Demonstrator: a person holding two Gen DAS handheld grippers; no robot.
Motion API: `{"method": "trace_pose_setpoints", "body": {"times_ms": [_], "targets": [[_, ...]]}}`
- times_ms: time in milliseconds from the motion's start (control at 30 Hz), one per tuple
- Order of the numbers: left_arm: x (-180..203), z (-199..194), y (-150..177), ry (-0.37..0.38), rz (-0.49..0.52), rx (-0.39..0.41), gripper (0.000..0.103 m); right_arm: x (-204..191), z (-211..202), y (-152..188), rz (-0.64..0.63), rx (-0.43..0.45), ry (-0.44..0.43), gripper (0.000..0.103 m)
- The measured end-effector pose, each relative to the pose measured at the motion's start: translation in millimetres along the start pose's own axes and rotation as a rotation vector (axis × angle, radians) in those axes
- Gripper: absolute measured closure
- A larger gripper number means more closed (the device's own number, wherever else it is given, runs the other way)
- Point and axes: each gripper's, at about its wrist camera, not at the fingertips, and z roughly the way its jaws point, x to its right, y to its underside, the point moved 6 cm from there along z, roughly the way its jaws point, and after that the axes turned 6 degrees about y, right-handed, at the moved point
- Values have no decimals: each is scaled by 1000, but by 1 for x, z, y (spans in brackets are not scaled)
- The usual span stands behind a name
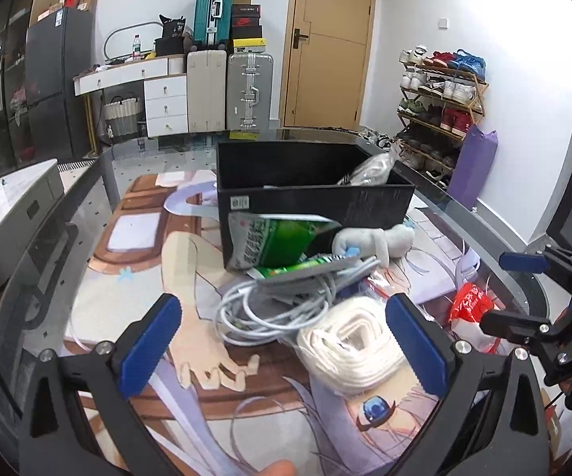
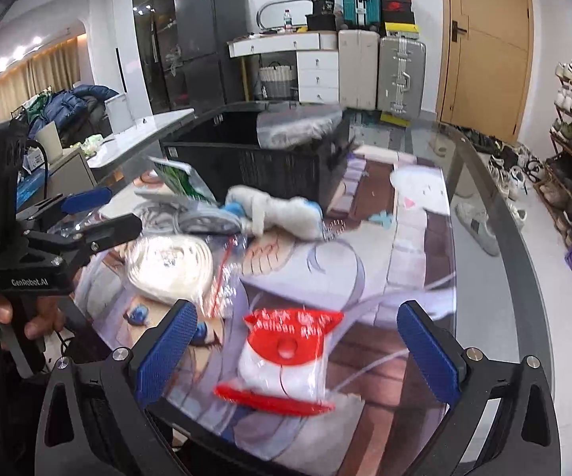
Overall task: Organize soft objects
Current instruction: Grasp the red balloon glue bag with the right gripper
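A: Lighting? 
B: Bright, even indoor light; glare whitens the wall (image 1: 516,91) at right, and the glass table (image 2: 496,214) reflects the room.

A: Quality? 
B: Fisheye bending, dark vignetted corners; right wrist view motion-blurred, left wrist view sharper.

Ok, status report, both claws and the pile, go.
Left claw open, over white rope coil. Right claw open, red-and-white packet between its fingers, not gripped. Black bin behind; cable bundle tangled by the coil.

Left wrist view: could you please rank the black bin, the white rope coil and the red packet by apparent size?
1. Black bin, largest though farthest.
2. White rope coil, nearer the camera.
3. Red packet, smallest, partly hidden by the right gripper.
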Motion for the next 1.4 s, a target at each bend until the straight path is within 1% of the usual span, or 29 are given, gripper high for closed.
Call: {"method": "trace_pose_setpoints", "body": {"times_ms": [200, 367, 500, 600, 667, 733, 800, 933, 967, 1000, 1033, 1100, 1200, 1267, 1400], "targets": [[2, 1, 8, 20, -14, -9, 0, 4, 4, 11, 26, -24, -13, 0], [2, 2, 13, 22, -14, -21, 0, 5, 15, 20, 36, -75, -17, 1], [2, 4, 16, 18, -13, -25, 0, 4, 17, 21, 42, -84, -23, 1], [2, 6, 17, 14, -12, -31, 0, 2, 21, 25, 35, -95, -24, 5], [2, 7, 17, 16, -10, -35, 0, 1, 21, 26, 16, -94, -6, 6], [3, 8, 18, 18, -10, -37, 0, 0, 21, 26, 3, -89, 8, 12], [4, 8, 18, 22, -9, -40, 0, -2, 23, 26, -40, -90, 42, 14], [6, 10, 20, 29, -3, -51, 0, -4, 22, 26, -45, -74, 26, 22], [7, 11, 21, 32, -2, -54, 0, -5, 21, 26, -47, -71, 20, 25], [8, 11, 21, 36, -1, -59, 0, -6, 20, 26, -51, -65, 16, 34], [9, 11, 22, 40, 0, -61, 0, -7, 19, 26, -54, -59, 12, 40], [11, 12, 23, 46, 2, -65, 0, -7, 19, 25, -53, -48, 7, 46], [14, 14, 24, 44, 6, -75, 0, -5, 20, 22, -16, -36, -6, 54], [16, 16, 25, 50, 9, -85, 0, -3, 20, 21, 9, -31, -20, 55], [22, 20, 26, 56, 21, -102, 0, -1, 20, 19, 39, -13, -20, 56]]}}
